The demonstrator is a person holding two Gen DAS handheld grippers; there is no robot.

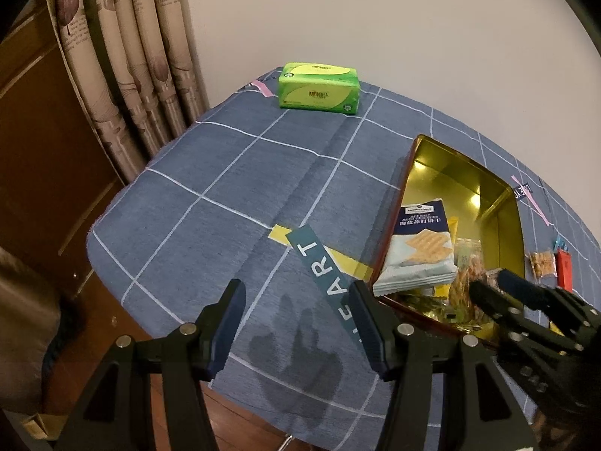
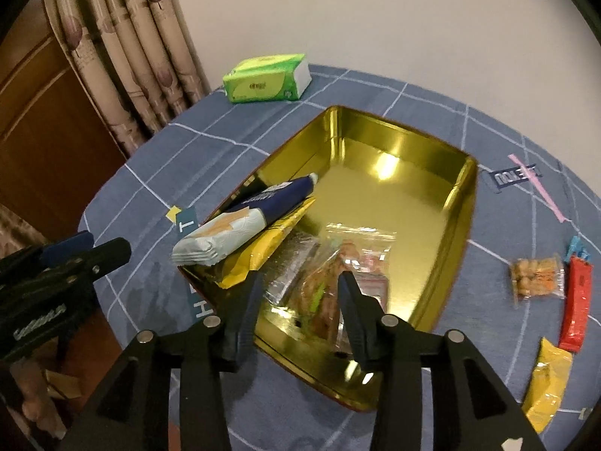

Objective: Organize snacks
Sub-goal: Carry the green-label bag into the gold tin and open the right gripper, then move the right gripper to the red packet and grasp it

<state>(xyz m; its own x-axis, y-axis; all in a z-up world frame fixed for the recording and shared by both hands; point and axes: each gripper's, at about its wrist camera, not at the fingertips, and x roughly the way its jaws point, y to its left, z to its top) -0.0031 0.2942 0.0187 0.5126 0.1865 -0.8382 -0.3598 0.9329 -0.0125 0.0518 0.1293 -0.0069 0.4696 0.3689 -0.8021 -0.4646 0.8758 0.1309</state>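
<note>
Snacks mostly in the gold tin [image 2: 456, 203] now, cracker pack [image 2: 240, 231] included, three packets [image 2: 537, 276] left on the cloth; my right gripper [image 2: 298, 293] and left gripper [image 1: 296, 302] both apart, empty

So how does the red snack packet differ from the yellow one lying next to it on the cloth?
The red packet is a slim, straight bar shape; the yellow packet is wider and crumpled. The red one lies farther from the camera, beside a clear bag of snacks; the yellow one lies nearer, by the picture's edge. Both lie outside the gold tin, on the checked cloth, not yet put away.
</note>
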